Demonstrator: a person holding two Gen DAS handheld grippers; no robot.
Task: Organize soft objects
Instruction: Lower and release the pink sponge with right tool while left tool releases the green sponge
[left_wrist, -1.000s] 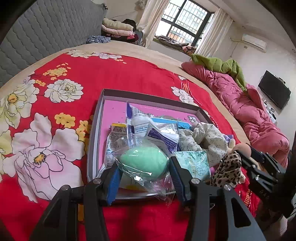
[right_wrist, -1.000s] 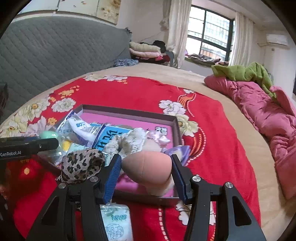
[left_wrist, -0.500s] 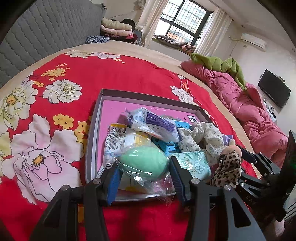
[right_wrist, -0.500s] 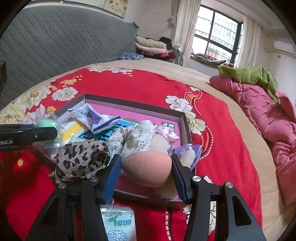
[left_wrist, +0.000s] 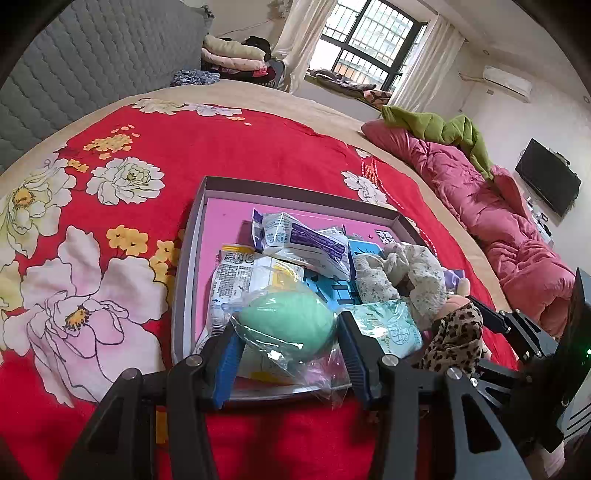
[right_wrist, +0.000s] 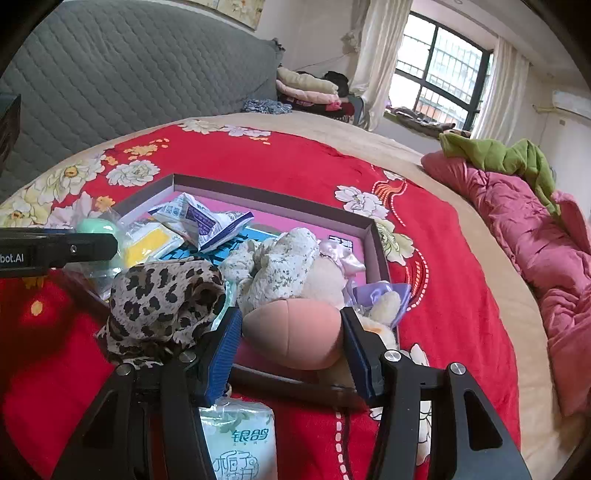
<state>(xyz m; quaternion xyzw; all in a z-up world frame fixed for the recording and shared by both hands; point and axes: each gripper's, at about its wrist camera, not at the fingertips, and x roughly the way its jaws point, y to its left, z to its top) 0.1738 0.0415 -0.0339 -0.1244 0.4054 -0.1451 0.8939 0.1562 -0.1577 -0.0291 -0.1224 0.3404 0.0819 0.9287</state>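
The bed (left_wrist: 258, 155) wears a red bedspread (right_wrist: 288, 155) printed with white and yellow flowers. Near its middle lies a shallow grey-rimmed tray (left_wrist: 295, 195) with a pink floor. Just in front of the tray's near rim a tissue pack (right_wrist: 240, 439) lies on the spread. Well to the tray's right, a crumpled pink quilt (right_wrist: 535, 236) runs along the bed's edge, a green cloth (right_wrist: 498, 155) on its far end.

A red bedspread with large white and yellow flowers (left_wrist: 258, 155) covered the bed. A grey quilted headboard (right_wrist: 122, 85) stood behind it. A crumpled pink quilt (right_wrist: 546, 236) lay along one side, a green cloth (right_wrist: 498, 155) resting on its far end. A black wall-mounted television (left_wrist: 547, 182) hung nearby.
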